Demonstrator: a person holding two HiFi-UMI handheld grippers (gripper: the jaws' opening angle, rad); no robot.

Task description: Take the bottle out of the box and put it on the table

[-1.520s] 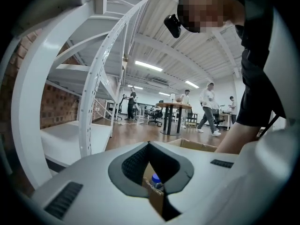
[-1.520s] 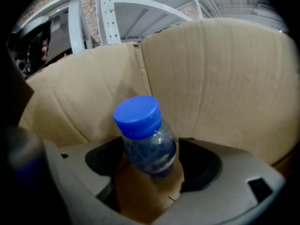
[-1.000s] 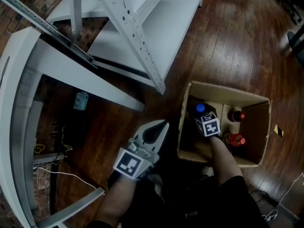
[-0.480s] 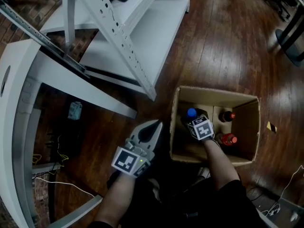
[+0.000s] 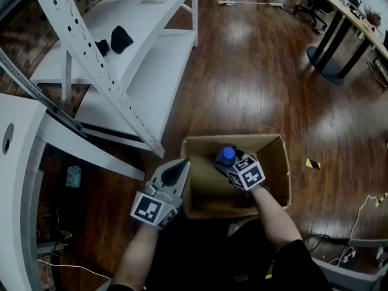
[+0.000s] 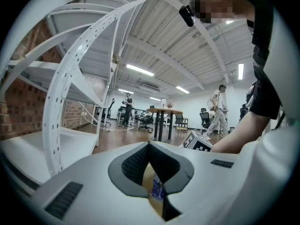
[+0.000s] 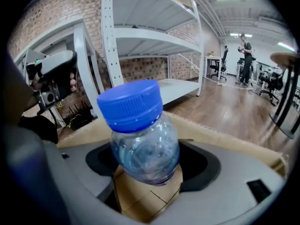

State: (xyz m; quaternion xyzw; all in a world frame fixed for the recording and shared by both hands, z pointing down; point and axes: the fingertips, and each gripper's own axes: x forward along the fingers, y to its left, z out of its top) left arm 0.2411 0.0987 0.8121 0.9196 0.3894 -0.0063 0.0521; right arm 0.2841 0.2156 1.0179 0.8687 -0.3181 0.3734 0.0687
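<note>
1. Clear plastic bottle with a blue screw cap (image 5: 228, 156) (image 7: 139, 142): gripped just below the cap. In the head view the cap lies inside the outline of the box's open top. It is not on any tabletop.
2. Right gripper (image 5: 227, 160) (image 7: 150, 164): its jaws are parted to the width of the bottle, with a dark pad pressing on each side of the clear body. The bottle leans slightly in the right gripper view, its cap above the jaws.
3. Brown cardboard box (image 5: 206, 190) (image 7: 234, 144): it sits on the floor with its top open. Its bare cardboard shows under and behind the held bottle.
4. Left gripper (image 5: 177, 167) (image 6: 149, 146): it is outside the box, just beside its left wall. The jaws meet at their tips and hold nothing; through the slit below the tips a strip of cardboard is visible.
5. The person's forearms (image 5: 273, 214) run from the bottom edge of the head view up to the two grippers.
6. Dark wooden plank floor (image 5: 260, 83): it carries the box.
7. White perforated metal shelving rack (image 5: 139, 53) (image 7: 140, 32): it stands to the left of the box, well apart from the bottle.
</note>
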